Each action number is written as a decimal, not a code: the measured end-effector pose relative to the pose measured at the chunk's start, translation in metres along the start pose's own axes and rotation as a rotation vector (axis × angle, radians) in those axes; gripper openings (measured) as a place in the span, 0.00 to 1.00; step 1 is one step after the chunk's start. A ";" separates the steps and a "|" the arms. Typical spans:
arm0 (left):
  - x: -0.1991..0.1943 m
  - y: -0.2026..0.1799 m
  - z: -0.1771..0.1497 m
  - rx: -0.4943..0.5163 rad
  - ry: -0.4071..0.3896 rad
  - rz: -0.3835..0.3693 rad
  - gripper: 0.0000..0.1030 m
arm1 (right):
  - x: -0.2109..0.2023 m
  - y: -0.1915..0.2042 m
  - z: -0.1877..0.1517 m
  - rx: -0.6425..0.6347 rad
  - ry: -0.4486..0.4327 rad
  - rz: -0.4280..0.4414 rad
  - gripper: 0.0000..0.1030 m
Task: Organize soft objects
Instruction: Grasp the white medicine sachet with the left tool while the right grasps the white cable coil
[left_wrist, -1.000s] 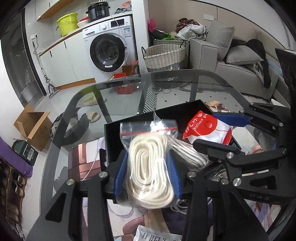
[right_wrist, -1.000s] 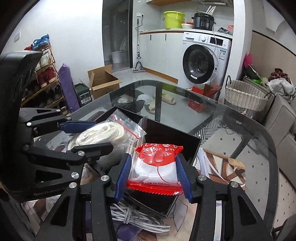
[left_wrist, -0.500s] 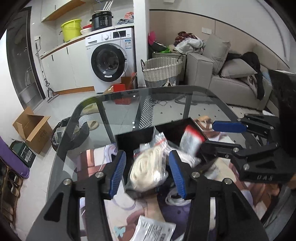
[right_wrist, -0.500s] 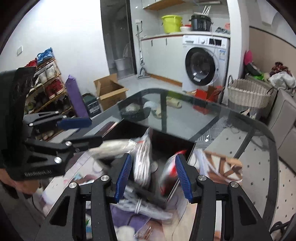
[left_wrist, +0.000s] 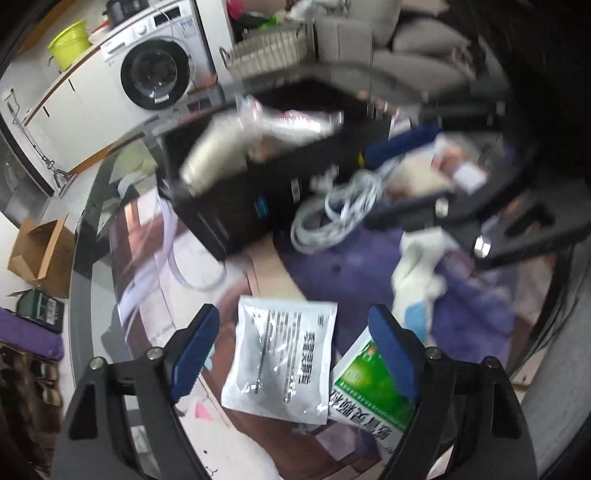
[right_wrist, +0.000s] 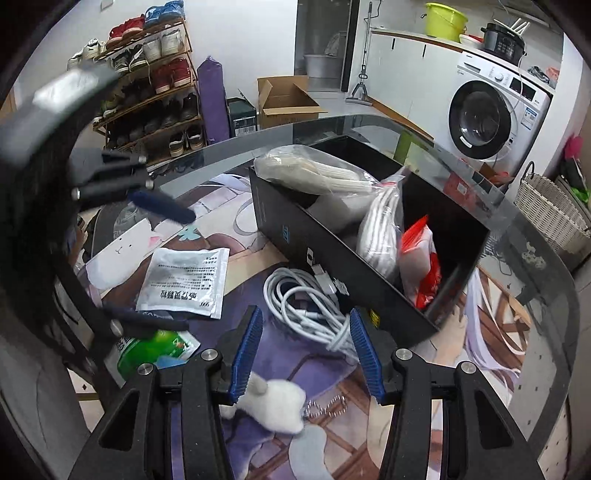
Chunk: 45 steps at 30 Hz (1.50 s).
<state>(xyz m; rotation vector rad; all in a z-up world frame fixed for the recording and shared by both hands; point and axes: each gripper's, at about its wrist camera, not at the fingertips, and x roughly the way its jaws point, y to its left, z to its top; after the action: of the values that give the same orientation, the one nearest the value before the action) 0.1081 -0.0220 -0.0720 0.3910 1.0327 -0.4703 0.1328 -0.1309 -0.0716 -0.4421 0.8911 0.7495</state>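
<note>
Both bags now lie in the black box (right_wrist: 369, 266). Left gripper (left_wrist: 295, 354), jaws just opened wide and empty, straddles the silver packet (left_wrist: 280, 354), upright between them on the tabletop (right_wrist: 535, 236); right gripper (right_wrist: 303, 350) half-open, empty.

The left gripper (left_wrist: 295, 350) points steeply down; its jaws have just been opening and stand wide, pressing on nothing. The right gripper (right_wrist: 306, 347) also tilts down, its jaws apart and empty.
</note>
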 end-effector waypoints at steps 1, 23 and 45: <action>0.004 -0.003 -0.001 0.012 0.021 -0.001 0.81 | 0.002 0.001 0.002 -0.006 0.004 -0.002 0.49; 0.024 0.012 0.016 -0.066 0.062 0.046 0.67 | 0.028 -0.005 -0.008 0.032 0.141 0.056 0.56; 0.014 0.006 0.002 -0.016 0.043 -0.099 0.46 | 0.043 0.002 -0.008 0.137 0.207 0.131 0.66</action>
<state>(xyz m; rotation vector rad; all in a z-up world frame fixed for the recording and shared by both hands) 0.1191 -0.0209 -0.0828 0.3381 1.1005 -0.5439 0.1449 -0.1174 -0.1113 -0.3461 1.1671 0.7654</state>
